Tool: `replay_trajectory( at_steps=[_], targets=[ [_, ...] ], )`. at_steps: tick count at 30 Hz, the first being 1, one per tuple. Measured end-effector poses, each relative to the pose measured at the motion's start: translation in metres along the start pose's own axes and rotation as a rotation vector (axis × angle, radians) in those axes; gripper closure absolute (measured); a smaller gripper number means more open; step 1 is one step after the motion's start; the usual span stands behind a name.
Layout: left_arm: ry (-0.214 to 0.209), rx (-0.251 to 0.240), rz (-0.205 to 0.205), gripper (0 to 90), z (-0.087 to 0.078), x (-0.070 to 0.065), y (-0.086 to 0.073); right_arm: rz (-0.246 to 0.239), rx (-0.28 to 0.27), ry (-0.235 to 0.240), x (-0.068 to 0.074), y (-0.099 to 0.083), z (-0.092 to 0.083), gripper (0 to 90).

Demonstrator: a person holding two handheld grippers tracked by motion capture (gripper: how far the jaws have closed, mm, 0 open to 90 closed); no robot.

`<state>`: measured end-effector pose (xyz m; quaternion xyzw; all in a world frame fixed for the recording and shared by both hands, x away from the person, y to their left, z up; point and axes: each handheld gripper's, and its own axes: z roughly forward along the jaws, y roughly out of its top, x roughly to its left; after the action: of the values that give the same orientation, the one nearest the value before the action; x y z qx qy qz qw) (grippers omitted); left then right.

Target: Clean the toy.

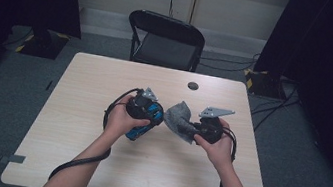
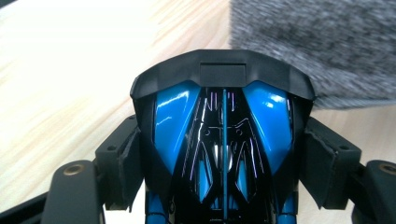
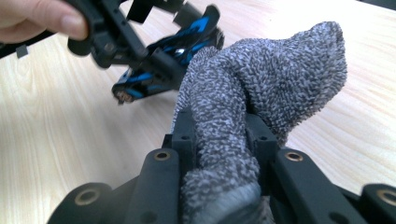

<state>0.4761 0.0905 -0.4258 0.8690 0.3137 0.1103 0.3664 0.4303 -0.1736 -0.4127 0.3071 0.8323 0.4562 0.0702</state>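
Light wood table, bare top, one small dark round disc near the far edge. Black folding chair behind the table, seat with nothing on it. No readable brand, label or writing on anything in view.

Grey knitted sock held up over mid-table, bunched. Right gripper has its jaws pinched narrow on the sock; in the right gripper view the knit is squeezed between the two pads and bulges out above and below.

Blue and black toy car, glossy shell, sits just left of the sock. Left gripper clamps it across the body, jaws moderately wide, pads tight on both sides. In the left gripper view the car's front edge is close to the sock; touching or not, cannot tell.
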Motion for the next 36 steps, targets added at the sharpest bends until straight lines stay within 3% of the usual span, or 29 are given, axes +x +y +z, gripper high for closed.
replay_trajectory(
  at_steps=[6, 12, 15, 23, 36],
  targets=[
    [0.005, -0.033, -0.009, 25.4, -0.015, 0.006, 0.002, 0.017, 0.028, -0.030, -0.008, -0.013, -0.002, 70.8],
    [-0.025, -0.055, 0.018, 25.4, -0.023, -0.003, 0.012, 0.063, 0.022, -0.090, -0.022, -0.017, -0.002, 70.8],
    [-0.044, -0.054, 0.031, 25.4, -0.020, -0.009, 0.017, 0.069, 0.007, -0.094, -0.023, -0.013, -0.001, 70.8],
    [-0.071, -0.041, 0.034, 25.4, -0.008, -0.016, 0.023, 0.031, -0.017, -0.055, -0.013, 0.000, 0.004, 70.8],
    [-0.077, -0.023, 0.013, 25.4, -0.002, -0.014, 0.024, 0.005, -0.018, 0.008, -0.001, -0.005, 0.017, 70.9]
  ],
)
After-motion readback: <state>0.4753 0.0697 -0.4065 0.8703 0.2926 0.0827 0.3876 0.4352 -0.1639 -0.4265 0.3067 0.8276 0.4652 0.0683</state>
